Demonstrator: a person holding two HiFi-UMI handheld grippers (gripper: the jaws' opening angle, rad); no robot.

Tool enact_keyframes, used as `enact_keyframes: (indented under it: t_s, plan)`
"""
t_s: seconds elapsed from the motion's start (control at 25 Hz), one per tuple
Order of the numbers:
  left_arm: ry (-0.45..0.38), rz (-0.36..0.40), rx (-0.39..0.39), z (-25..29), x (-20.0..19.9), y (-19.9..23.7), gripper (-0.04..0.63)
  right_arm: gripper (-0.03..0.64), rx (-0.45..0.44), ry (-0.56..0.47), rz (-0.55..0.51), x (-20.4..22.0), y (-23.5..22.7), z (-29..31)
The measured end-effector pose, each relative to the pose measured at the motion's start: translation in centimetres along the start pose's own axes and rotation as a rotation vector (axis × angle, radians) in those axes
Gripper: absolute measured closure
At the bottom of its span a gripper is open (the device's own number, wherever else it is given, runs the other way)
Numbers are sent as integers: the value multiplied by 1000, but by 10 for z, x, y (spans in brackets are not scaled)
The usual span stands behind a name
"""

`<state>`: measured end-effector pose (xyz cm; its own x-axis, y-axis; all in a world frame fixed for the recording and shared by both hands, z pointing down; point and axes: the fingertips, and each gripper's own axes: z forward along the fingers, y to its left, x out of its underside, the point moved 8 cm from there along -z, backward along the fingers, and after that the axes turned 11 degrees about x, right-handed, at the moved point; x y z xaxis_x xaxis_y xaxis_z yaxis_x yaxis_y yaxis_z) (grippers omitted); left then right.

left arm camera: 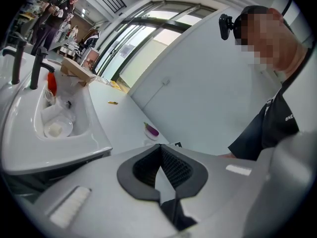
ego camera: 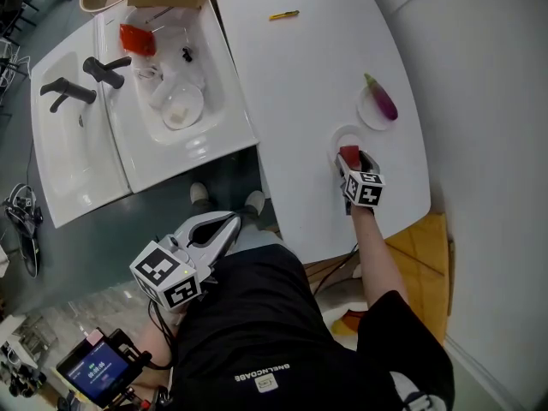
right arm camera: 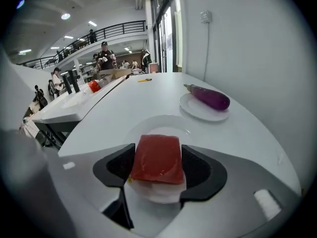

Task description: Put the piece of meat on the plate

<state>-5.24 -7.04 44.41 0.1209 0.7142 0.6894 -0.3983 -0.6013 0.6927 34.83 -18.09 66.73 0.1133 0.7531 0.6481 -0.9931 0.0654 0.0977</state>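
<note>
now right tool (right arm camera: 157, 151) grips meat (right arm camera: 156, 160) over plate (right arm camera: 163, 124), maybe touching.

Meat (right arm camera: 156, 157) waxy-smooth; plate (right arm camera: 158, 124) glossy white; table (ego camera: 300, 84) matt white.

Left grey two-jaw gripper (ego camera: 227, 225) hung near torso, jaws together. Right grey two-jaw gripper (ego camera: 349, 161) tilted down, arm extended, clamped red meat slab (right arm camera: 156, 157).

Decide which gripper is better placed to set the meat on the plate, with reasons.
Right. The right gripper has the piece of meat between its fingers, directly over the plate. The left gripper is shut and empty, back beside the person's torso.
</note>
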Motion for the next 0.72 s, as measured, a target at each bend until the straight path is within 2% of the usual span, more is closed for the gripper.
enact_keyframes:
  t_s: [0.32,0.52,0.72]
  plan:
    - [1,-19,11,-12,-9,10,580,296,54,1,-59,-5,11,3]
    - [-10,-18,28,-19,-9,11,580,252,50,-5,-46,-8,12,-2]
    - [-12,-19,61,-27,-16,24,580,252,64,-6,-38,-19,24,-9]
